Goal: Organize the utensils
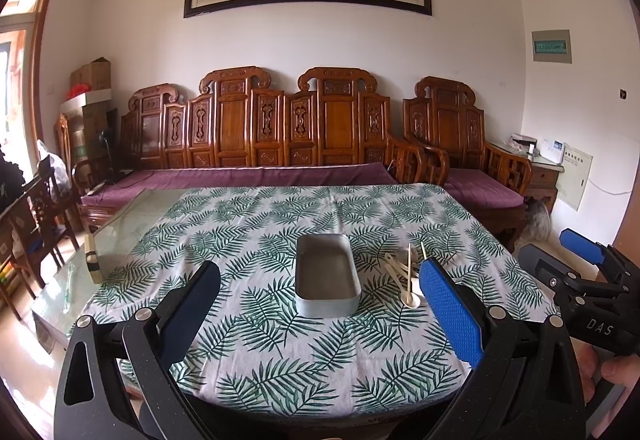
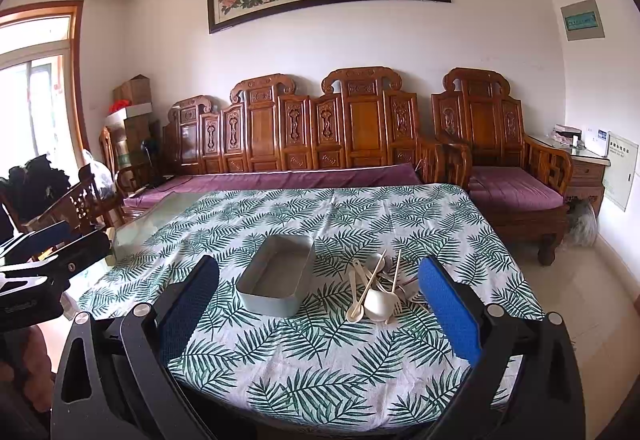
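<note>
Looking at how things lie, nothing's been sorted yet. The tray [image 1: 328,276] sits empty in the middle of the table [image 1: 280,368], on the leaf-print cloth, and every utensil is in one loose pile [image 2: 378,290] just to its right, not touching it as far as I can tell. In the pile I can make out a pale spoon [image 2: 378,306], a couple of chopsticks [image 2: 372,282] lying across it, and what looks like a small fork [image 2: 397,306], plus some bits underneath that are too tangled to name.

Left hand-held gripper [image 1: 320,304] hovers at the near edge of the table with its jaws spread wide, holding nothing, roughly lined up with the tray. Right hand-held gripper [image 2: 318,304] is the same, wide apart and empty, and the pile sits just inside its right finger [image 2: 450,314] from that view.

So my guess is the whole job is left: every piece has to go from pile to tray, one at a time, most likely by the right side since it's closer.
</note>
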Motion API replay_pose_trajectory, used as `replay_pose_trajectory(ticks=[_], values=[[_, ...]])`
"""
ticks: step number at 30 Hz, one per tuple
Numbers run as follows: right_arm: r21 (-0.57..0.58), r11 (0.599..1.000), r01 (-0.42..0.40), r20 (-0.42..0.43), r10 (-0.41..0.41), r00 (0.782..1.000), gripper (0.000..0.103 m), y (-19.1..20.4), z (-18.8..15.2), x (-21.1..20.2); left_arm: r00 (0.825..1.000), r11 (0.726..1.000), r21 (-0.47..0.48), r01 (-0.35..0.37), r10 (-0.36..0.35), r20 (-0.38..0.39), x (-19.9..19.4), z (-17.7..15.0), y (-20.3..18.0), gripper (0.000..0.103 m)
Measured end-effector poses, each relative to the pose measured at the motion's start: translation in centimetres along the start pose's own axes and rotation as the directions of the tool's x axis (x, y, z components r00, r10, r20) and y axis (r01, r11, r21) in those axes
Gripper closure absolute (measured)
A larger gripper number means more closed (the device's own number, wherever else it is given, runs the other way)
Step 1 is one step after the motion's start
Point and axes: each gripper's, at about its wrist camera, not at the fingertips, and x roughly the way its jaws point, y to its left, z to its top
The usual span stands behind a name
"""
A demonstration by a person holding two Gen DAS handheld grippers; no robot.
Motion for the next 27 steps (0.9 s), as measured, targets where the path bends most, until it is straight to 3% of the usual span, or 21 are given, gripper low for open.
replay_pose_trajectory(ticks=[19, 27], values=[[0.003, 1.0, -0.001, -0.002, 0.001, 1.0, 0.003, -0.4, -0.2, -0.4, 1.0, 1.0, 0.005, 0.0, 0.0, -0.003, 0.2, -0.2, -0.1, 0.006], [0.006, 1.0, 0.004, -0.025, -0.004, 1.0, 0.003, -1.2, -1.1, 1.1, 0.999, 1.0, 0.014, 0.008, -0.007, -0.054, 2.5, -1.3, 0.0, 0.006]])
